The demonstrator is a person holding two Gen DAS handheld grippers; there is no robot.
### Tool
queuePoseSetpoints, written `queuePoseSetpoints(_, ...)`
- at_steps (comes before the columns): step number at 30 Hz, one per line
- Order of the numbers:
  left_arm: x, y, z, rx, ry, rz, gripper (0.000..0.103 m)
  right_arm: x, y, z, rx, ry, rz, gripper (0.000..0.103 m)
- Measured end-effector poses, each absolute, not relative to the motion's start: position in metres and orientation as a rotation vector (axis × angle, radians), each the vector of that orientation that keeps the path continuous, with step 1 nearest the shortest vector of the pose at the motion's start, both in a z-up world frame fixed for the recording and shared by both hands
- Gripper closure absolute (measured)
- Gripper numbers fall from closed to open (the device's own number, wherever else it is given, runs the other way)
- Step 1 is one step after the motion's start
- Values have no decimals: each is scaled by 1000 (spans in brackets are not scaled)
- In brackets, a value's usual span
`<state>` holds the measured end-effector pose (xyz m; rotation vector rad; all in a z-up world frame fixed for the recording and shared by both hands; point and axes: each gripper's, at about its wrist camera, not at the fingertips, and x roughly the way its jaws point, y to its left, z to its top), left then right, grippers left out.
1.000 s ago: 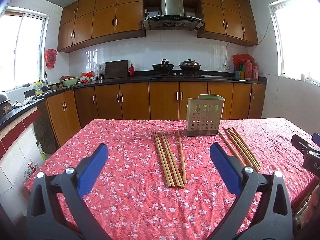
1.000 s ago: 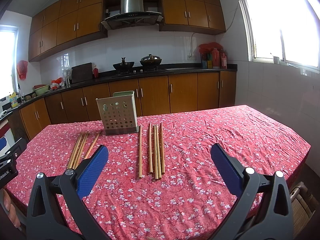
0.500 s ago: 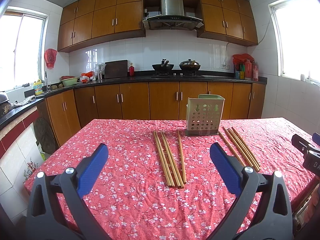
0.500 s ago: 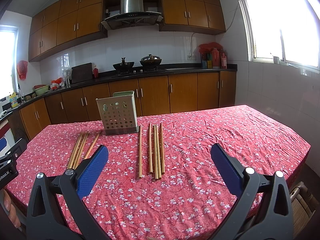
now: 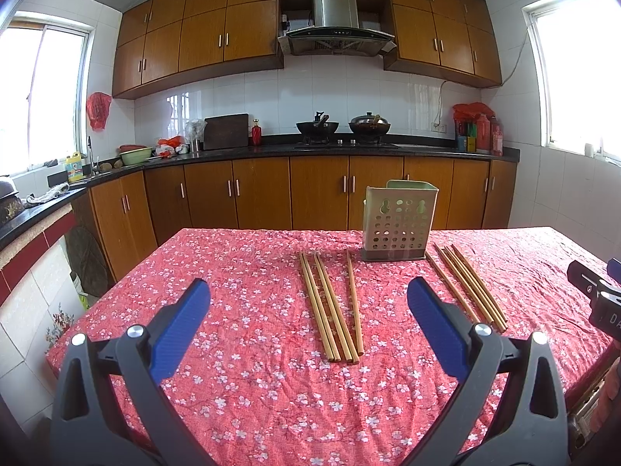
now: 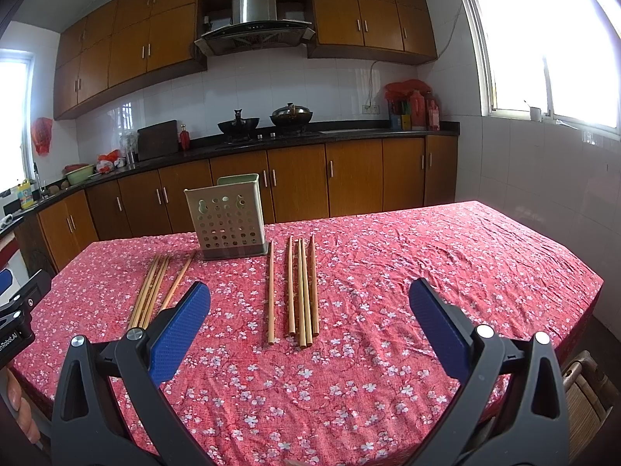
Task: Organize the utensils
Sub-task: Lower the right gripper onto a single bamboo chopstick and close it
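On crinkled floral tablecloth [image 5: 248, 380], slim wooden chopsticks [image 5: 330, 306] beside perforated square holder [image 5: 398, 227]

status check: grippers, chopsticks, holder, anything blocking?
Left gripper and right gripper open, empty, above the table. Two chopstick bundles flat on the tablecloth, flanking upright holder. Nothing blocking.

tablecloth [image 5: 252, 303]: red, white floral | chopsticks [image 5: 330, 310]: tan | holder [image 5: 396, 225]: pale green

The perforated holder [image 5: 398, 225] hides its inside; hand-held gripper bodies are cut off below.
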<state>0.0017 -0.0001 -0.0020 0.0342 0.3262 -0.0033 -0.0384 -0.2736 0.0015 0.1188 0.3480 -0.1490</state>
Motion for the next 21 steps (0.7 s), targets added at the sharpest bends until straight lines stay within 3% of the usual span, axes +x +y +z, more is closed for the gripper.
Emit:
queuePoseSetpoints(10,55,17,-33,5,524,91,4,17,-298,-27,164,550,-187,2)
queuePoseSetpoints(12,73,23,-42,1,611,101,4,37,-306,-31,177,614,-193,8)
queuePoseSetpoints(16,96,37,-50,-59,709,81,4,85,-317,-45,225,738,-134,38)
queuePoseSetpoints(17,100,39,-52,-64,720,83,4,95,-317,-48,229,761,-125,40)
queuePoseSetpoints(20,120,43,-56,-66,749,82,4,127,-317,-63,229,836,-93,60)
queuePoseSetpoints(21,124,43,-56,-67,757,78,4,136,-316,-68,231,855,-85,63)
